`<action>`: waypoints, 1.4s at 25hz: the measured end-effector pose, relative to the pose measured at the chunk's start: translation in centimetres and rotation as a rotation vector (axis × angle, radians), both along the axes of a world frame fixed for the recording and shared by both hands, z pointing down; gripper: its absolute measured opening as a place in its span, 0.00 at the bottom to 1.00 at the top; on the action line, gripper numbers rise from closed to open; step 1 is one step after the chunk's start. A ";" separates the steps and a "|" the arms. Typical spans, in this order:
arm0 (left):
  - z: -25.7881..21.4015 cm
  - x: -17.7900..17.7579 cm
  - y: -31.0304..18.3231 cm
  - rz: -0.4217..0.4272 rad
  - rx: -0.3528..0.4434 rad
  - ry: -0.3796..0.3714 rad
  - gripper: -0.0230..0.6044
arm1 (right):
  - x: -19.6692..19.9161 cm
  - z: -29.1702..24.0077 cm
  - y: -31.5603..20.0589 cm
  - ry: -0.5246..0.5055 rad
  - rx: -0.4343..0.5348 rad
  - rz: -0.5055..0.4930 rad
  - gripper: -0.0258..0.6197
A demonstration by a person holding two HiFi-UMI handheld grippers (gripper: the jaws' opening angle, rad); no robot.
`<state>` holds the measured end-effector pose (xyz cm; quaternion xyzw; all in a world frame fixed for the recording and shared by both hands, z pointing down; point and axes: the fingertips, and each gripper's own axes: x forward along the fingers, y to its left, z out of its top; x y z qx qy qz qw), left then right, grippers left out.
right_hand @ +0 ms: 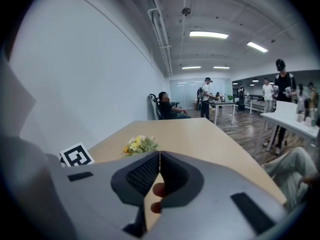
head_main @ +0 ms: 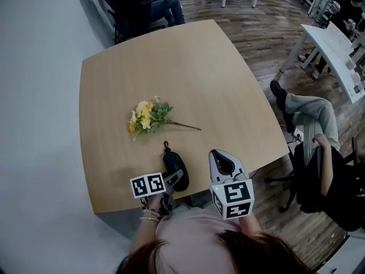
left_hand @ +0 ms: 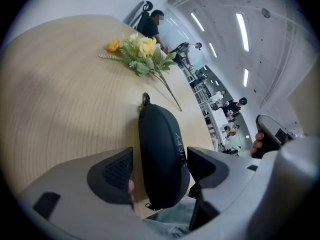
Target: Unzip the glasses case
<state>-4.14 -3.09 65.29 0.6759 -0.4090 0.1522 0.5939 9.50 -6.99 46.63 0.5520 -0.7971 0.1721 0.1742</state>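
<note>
The black glasses case (head_main: 173,163) lies zipped shut on the wooden table (head_main: 171,61) near its front edge, its pull tab (left_hand: 145,99) at the far end. My left gripper (head_main: 174,180) straddles the near end of the case (left_hand: 159,144). It is open, its pads (left_hand: 118,171) standing to either side of the case with a thin gap showing on the left. My right gripper (head_main: 220,153) hovers just right of the case over the table's front edge. In the right gripper view its jaws (right_hand: 159,159) are shut tip to tip with nothing between them.
A bunch of yellow and white artificial flowers (head_main: 148,116) lies in the middle of the table, beyond the case. A seated person's legs (head_main: 308,116) are close to the table's right corner. Another person sits on a chair (head_main: 140,4) past the far edge. White desks (head_main: 333,53) stand at right.
</note>
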 end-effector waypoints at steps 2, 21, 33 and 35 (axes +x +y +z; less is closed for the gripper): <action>0.2 0.4 -0.1 0.009 -0.017 0.011 0.56 | 0.2 0.0 -0.1 -0.002 0.001 0.006 0.06; 1.2 3.2 0.3 0.153 -0.110 -0.114 0.58 | 2.1 0.5 -1.1 -0.024 -0.012 0.029 0.06; 1.5 4.3 0.7 0.169 -0.182 -0.131 0.53 | 3.8 0.8 -2.2 -0.046 -0.018 -0.016 0.06; 1.5 4.2 0.7 0.156 -0.182 -0.125 0.53 | 3.9 0.7 -2.5 -0.049 -0.018 -0.025 0.06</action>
